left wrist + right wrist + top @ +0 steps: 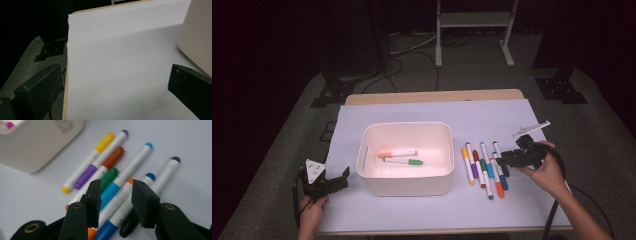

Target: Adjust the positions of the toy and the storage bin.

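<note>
A white bin (405,185) stands mid-table with an orange-capped marker (398,153) and a green-capped marker (405,161) lying inside. Right of it, several markers (484,167) lie in a row on the white sheet. My right gripper (505,160) hangs low over that row, open. In the right gripper view its jaws (116,200) straddle the light-blue marker (130,170) and a white marker with a blue cap (120,213), pads apart from them. My left gripper (343,179) rests open at the table's front left, its jaws (115,90) wide over bare sheet.
The bin's wall (197,37) stands just right of my left gripper. Yellow (90,161), purple (100,157) and green (108,177) markers lie between the right jaws and the bin. The sheet's left edge (68,62) borders grey floor. A metal stand (474,30) is beyond the table.
</note>
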`<action>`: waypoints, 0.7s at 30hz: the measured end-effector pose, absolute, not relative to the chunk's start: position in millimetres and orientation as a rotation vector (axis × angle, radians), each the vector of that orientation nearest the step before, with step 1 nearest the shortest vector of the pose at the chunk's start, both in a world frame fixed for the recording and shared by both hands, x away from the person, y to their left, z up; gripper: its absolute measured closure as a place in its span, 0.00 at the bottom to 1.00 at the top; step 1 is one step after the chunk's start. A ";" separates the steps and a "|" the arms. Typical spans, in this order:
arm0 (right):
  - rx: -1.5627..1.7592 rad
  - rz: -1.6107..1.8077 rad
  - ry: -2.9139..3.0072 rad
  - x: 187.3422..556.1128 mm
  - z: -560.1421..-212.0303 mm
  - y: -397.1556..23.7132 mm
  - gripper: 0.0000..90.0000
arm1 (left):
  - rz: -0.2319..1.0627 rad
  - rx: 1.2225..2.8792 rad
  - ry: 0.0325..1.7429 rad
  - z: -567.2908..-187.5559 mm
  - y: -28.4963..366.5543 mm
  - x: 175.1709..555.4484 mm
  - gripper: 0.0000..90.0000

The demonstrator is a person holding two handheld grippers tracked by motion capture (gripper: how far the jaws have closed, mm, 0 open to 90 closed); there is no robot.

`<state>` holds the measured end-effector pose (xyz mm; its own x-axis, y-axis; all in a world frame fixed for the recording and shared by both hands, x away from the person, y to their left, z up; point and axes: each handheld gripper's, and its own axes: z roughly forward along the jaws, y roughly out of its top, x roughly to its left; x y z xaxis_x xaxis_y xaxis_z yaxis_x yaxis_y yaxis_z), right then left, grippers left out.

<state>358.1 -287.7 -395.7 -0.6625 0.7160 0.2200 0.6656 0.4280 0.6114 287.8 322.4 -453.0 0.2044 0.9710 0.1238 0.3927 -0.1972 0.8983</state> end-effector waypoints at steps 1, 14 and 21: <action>1.269 1.058 2.587 359.0 -397.8 -289.2 0.66 | 0.964 1.722 1.288 -453.0 322.4 287.8 0.00; 1.369 0.962 2.521 373.1 -424.0 -296.8 0.70 | 0.963 1.720 1.288 -453.0 322.5 287.9 0.00; 1.409 0.915 2.497 373.4 -429.6 -307.1 0.71 | 0.962 1.720 1.288 -453.0 322.5 288.0 0.00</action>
